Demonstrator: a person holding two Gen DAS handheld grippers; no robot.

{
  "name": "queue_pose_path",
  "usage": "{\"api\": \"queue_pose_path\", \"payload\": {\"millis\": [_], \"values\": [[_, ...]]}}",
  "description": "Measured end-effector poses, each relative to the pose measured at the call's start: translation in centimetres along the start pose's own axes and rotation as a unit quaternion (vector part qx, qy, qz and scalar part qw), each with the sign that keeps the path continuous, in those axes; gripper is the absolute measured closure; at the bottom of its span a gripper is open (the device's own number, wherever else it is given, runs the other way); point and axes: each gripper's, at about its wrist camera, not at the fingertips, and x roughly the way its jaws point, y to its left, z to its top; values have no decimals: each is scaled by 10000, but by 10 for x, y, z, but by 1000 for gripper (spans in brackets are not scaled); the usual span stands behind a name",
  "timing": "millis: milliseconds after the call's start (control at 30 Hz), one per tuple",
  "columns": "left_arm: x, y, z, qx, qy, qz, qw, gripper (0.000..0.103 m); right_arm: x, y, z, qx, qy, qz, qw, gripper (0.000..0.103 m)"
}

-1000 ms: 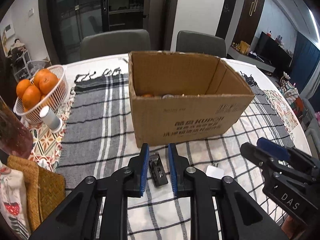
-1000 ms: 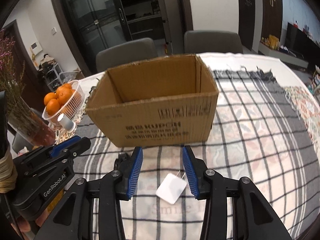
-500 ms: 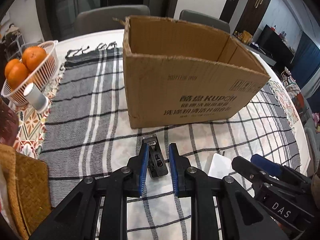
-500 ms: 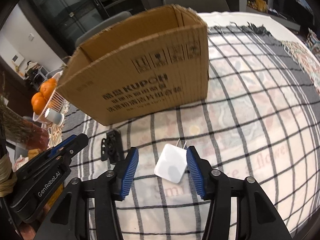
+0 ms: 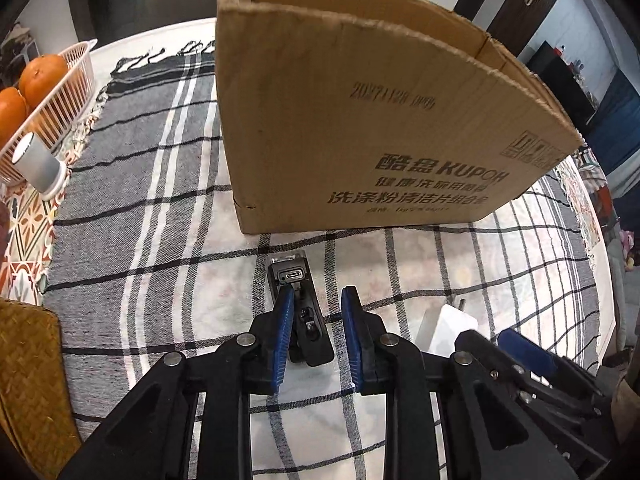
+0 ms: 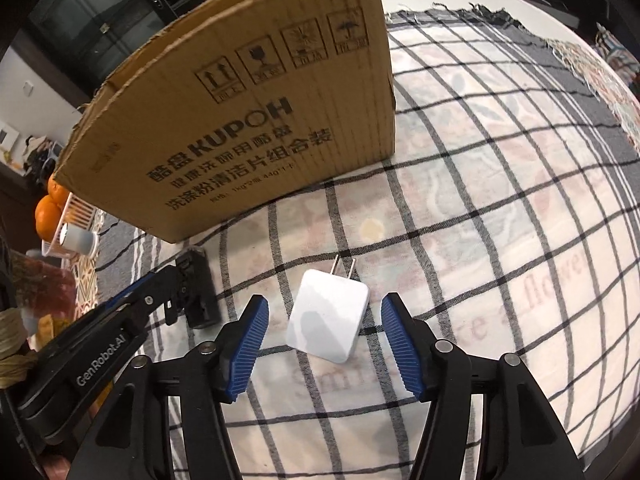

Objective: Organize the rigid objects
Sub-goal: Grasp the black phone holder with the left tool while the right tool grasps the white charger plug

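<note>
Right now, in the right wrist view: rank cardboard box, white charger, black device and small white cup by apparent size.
1. cardboard box
2. white charger
3. black device, partly hidden by the left gripper; close to the charger, unsure
4. small white cup

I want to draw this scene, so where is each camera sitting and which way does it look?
Left wrist view: sits on the left tongs, looking steeply down at the black gadget between its opening pads; the right tongs show at lower right.
Right wrist view: sits on the right tongs, looking down at the white charger between its opening pads; the left tongs show at left.
Both share the cardboard box and checked cloth.
</note>
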Motion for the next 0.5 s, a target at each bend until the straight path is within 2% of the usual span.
{"api": "queue_pose_path", "payload": {"millis": [200, 500], "values": [[14, 3, 4, -72, 82, 209, 9997, 72, 12, 4, -1, 42, 89, -74, 9999, 43], [36, 5, 4, -169, 327, 408, 9985, 71, 27, 7, 0, 106, 174, -200, 9996, 43]]}}
